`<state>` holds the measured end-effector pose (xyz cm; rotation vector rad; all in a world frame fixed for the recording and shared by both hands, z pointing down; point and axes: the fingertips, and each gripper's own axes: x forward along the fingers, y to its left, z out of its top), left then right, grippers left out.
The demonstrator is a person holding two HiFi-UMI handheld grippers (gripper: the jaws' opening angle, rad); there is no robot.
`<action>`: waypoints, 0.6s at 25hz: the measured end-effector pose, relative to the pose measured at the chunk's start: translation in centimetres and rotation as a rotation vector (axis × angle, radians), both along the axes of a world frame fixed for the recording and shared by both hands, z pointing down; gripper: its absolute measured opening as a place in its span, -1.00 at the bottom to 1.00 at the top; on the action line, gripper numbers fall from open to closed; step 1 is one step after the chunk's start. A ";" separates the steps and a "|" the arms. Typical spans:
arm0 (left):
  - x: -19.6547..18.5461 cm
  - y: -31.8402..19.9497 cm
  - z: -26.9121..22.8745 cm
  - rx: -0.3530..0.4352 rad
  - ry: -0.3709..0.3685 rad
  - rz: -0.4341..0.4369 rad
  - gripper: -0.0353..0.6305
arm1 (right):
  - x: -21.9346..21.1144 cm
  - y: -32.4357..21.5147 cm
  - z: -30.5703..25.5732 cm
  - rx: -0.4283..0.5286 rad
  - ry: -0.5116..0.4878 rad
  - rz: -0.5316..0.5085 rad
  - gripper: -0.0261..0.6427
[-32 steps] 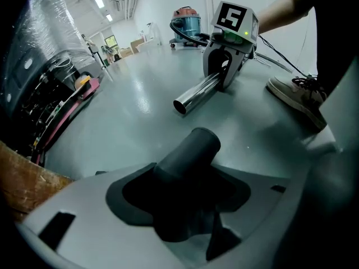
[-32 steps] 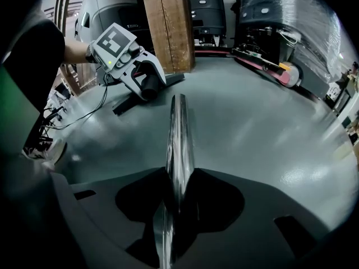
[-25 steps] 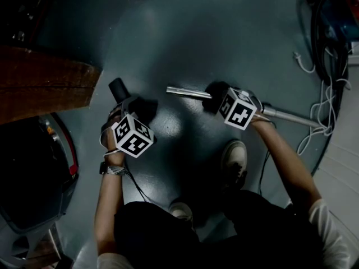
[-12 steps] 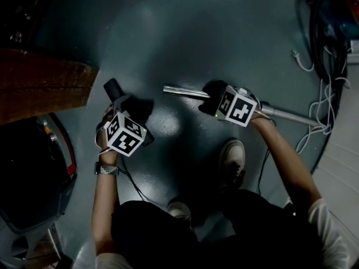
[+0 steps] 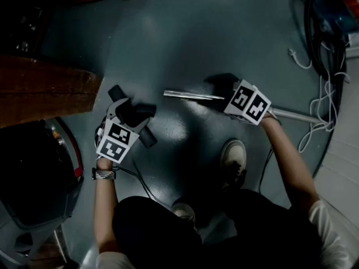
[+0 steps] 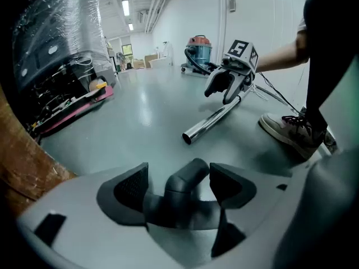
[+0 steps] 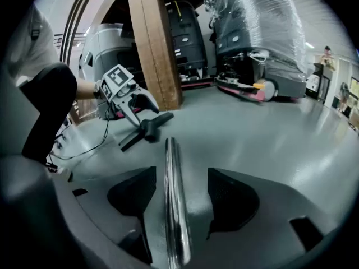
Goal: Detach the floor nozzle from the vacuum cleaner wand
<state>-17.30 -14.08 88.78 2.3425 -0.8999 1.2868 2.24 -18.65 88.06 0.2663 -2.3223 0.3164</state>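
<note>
Around nozzle (image 5: 116,92) and wand (image 5: 188,96), left gripper (image 6: 178,184), right gripper (image 7: 176,192) just opened.

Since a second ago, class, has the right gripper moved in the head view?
Yes: against the shoe, the right gripper has shifted toward the picture's upper right. Its jaws have just been opening, with the wand lying ungripped between them.

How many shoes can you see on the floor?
2. One shoe sits below the right claw in the head view; the other shoe is nearer the person, partly hidden by the legs.
</note>
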 end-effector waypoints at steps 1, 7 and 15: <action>0.1 -0.2 -0.4 0.010 0.002 0.001 0.13 | 0.2 -0.5 -0.5 0.009 -0.021 0.031 -0.07; 1.1 -3.6 -3.5 0.156 0.114 -0.130 -0.13 | 0.6 -2.6 -4.5 0.086 -0.129 0.161 -0.07; 3.9 -7.8 -10.6 0.402 0.302 -0.246 -0.61 | 1.1 -4.6 -10.4 0.228 -0.224 0.243 -0.30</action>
